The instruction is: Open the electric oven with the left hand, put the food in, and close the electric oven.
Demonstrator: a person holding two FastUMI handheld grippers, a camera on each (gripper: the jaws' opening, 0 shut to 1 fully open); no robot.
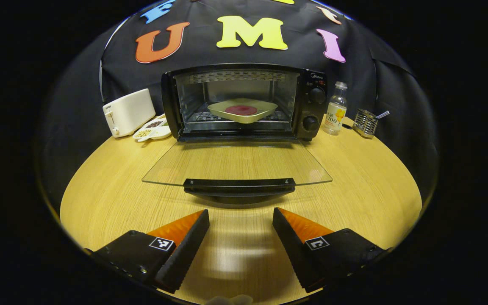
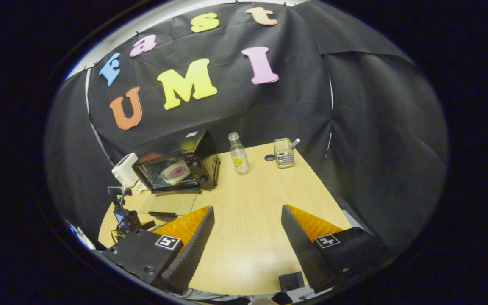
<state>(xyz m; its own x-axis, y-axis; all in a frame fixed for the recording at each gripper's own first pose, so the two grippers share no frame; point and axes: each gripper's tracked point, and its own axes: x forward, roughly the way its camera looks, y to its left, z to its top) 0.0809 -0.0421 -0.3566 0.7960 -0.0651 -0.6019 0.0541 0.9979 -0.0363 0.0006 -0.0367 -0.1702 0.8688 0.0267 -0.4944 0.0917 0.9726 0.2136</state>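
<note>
I see the oven (image 1: 244, 101) at upper centre with its door (image 1: 235, 163) folded flat and the plate of food (image 1: 242, 110) apparently already on the rack. My left gripper (image 1: 240, 224) hangs spread and empty below the handle (image 1: 239, 184); the right gripper (image 2: 247, 226) is likewise apart. Closing comes next: lift that handle.

Black cloth (image 1: 134, 72) walls the booth behind and beside a round pale wooden table (image 1: 362, 186). Light glares softly off the tabletop near its front edge.
</note>
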